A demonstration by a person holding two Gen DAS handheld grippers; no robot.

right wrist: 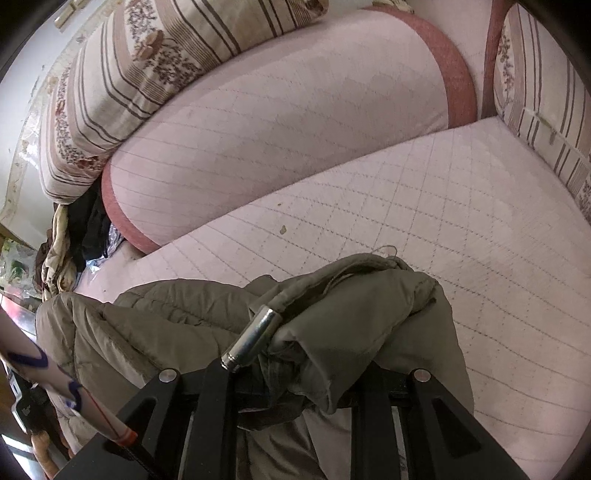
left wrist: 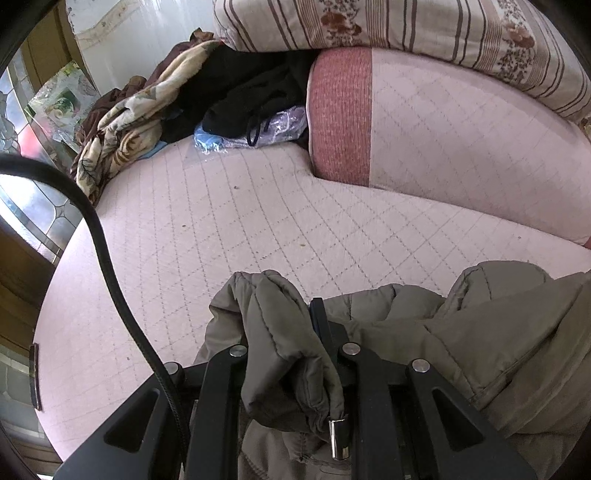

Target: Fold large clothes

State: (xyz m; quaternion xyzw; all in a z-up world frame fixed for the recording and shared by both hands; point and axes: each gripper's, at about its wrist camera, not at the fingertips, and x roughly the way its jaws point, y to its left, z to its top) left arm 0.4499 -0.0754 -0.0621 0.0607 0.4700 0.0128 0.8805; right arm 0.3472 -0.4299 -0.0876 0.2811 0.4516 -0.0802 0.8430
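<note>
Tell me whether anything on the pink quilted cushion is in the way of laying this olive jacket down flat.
Nothing visible blocks it. Both grippers are shut on the olive jacket, and the quilted seat cushion ahead lies bare apart from small specks. The pile of clothes sits at the far left end, clear of the landing area.

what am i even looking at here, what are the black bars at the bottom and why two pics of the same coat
There is no robot. A person carries a hand-held gripper in each hand, each with a wide-angle camera looking along its two fingers. The black bars are those fingers. One picture comes from the left hand-held gripper, the other from the right hand-held gripper. Both are shut on the same olive padded jacket, bunched between them above a pink quilted sofa seat. A metal cord tip hangs off the jacket. Behind are a pink bolster cushion, striped floral pillows and a heap of dark clothes.
</note>
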